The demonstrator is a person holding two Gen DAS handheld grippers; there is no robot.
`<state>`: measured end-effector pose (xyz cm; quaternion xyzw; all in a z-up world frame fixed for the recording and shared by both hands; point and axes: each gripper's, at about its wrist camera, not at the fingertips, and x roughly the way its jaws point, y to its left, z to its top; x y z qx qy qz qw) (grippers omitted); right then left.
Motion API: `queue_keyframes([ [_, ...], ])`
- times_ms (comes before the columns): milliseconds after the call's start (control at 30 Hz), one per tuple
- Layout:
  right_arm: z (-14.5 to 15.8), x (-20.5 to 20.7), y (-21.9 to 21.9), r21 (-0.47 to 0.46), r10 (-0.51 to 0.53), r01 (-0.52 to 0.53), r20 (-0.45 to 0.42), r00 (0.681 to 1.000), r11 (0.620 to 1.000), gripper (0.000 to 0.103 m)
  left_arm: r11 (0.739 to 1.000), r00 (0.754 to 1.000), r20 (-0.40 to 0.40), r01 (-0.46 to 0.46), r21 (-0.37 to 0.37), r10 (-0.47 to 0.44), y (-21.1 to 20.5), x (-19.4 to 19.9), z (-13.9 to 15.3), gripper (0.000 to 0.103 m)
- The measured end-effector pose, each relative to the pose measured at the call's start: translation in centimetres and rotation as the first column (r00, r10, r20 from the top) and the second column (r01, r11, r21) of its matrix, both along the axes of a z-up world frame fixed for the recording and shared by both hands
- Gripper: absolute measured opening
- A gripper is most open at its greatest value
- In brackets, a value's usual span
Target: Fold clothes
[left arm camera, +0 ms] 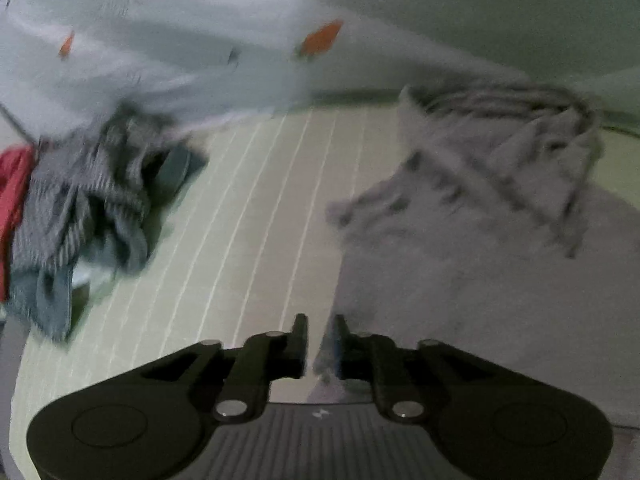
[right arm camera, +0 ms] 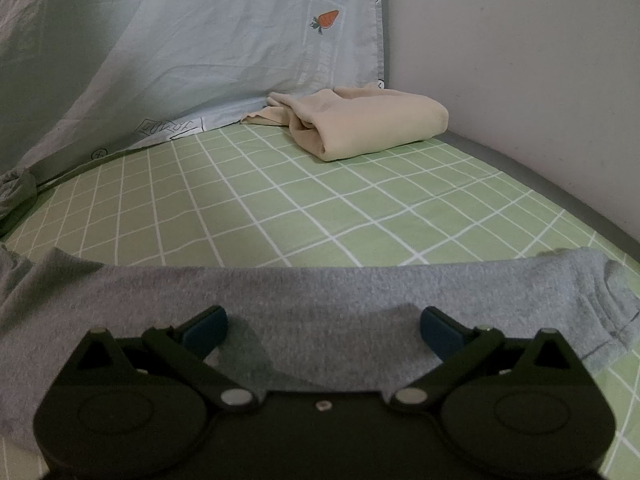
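A grey garment [right arm camera: 280, 300] lies flat across the green checked bed sheet [right arm camera: 280, 208]. My right gripper [right arm camera: 322, 326] is open, its fingers resting over the garment's near part. In the blurred left wrist view the same grey garment [left arm camera: 480, 240] is bunched and lifted at the right. My left gripper [left arm camera: 321, 344] is shut on a fold of its edge, just above the sheet [left arm camera: 248, 220].
A folded beige cloth [right arm camera: 372, 124] lies at the back by the wall [right arm camera: 520, 60]. A pale blue sheet with a carrot print [right arm camera: 200, 48] hangs behind. A pile of striped, teal and red clothes [left arm camera: 80, 208] lies at the left.
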<state>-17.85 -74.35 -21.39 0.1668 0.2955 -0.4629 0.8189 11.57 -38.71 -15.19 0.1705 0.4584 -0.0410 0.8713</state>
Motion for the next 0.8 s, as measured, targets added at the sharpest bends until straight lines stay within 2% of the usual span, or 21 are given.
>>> queue_keyframes([
  [100, 0.0, 0.0, 0.0, 0.000, 0.001, -0.001, 0.000, 1.000, 1.000, 0.103, 1.000, 1.000, -0.020, -0.024, -0.009, 0.024, 0.2, 0.0, -0.4, 0.036],
  [200, 0.0, 0.0, -0.2, -0.001, 0.005, -0.005, 0.001, 1.000, 1.000, 0.103, 0.999, 1.000, 0.005, 0.005, -0.045, -0.005, -0.3, -0.7, 0.4, 0.065],
  [233, 0.0, 0.0, -0.2, -0.001, 0.005, -0.005, 0.001, 1.000, 1.000, 0.103, 0.998, 1.000, 0.018, 0.015, -0.060, -0.014, -0.5, -1.0, 0.8, 0.070],
  [400, 0.2, 0.0, -0.4, 0.019, 0.005, -0.005, 0.008, 1.000, 1.000, 0.103, 0.986, 0.991, 0.097, 0.100, -0.132, -0.088, -2.1, -3.2, 3.2, 0.077],
  [533, 0.9, -0.2, -1.9, 0.087, 0.024, -0.022, -0.021, 0.999, 0.996, 0.103, 0.968, 0.974, 0.178, 0.174, -0.184, -0.141, -2.9, -6.1, 5.8, 0.086],
  [633, 0.8, -2.2, -3.4, 0.103, -0.054, 0.055, -0.014, 0.998, 0.993, 0.103, 0.953, 0.965, 0.213, 0.199, -0.230, -0.150, -3.0, -8.0, 7.1, 0.089],
  [800, 0.5, -7.2, -5.9, 0.071, -0.182, 0.186, -0.054, 0.982, 0.980, 0.103, 0.937, 0.966, 0.203, 0.215, -0.276, -0.162, -3.1, -11.1, 7.7, 0.090],
])
